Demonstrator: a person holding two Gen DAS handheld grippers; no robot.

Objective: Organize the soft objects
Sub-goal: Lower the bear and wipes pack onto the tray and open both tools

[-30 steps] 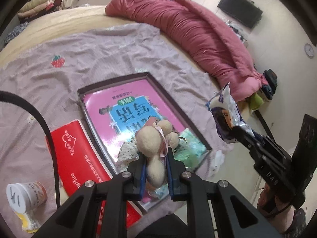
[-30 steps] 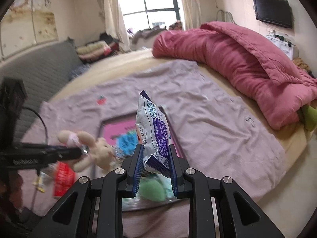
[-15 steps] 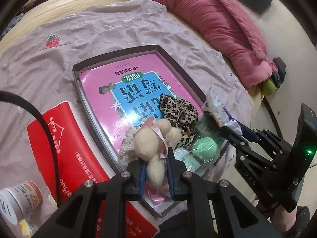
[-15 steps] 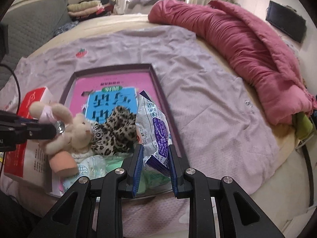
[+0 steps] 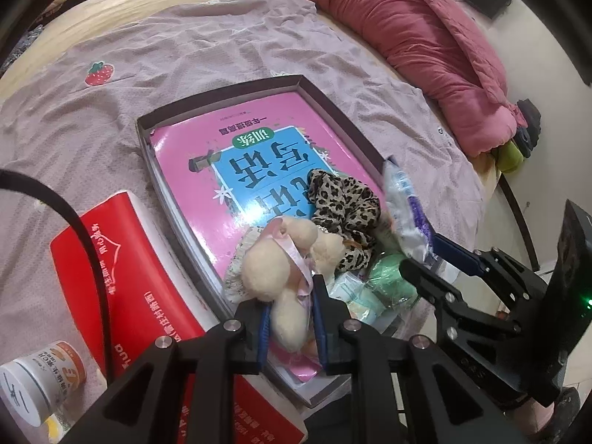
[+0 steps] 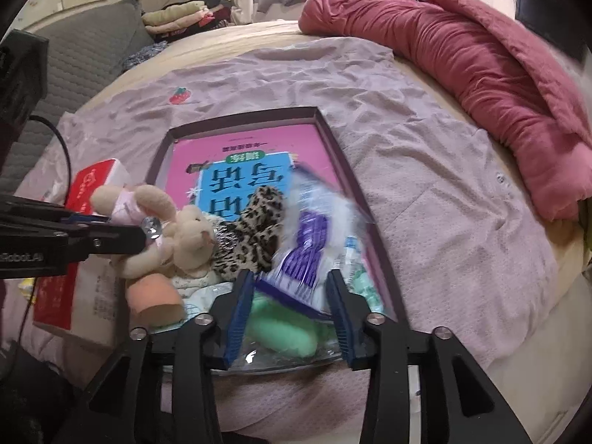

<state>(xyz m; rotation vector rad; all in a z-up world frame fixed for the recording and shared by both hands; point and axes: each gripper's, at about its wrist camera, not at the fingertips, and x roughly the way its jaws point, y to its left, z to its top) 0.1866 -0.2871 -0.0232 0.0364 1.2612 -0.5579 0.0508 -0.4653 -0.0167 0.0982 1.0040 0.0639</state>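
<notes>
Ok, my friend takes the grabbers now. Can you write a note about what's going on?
Left gripper: shut on the plush bunny, low over the tray's near end.
Right gripper: jaws opening, letting go of the snack bag, which is between them and blurred.
Tray: holds the pink book, leopard scrunchie and green soft thing.
Left to do: set the bunny down, pull both grippers away.
</notes>
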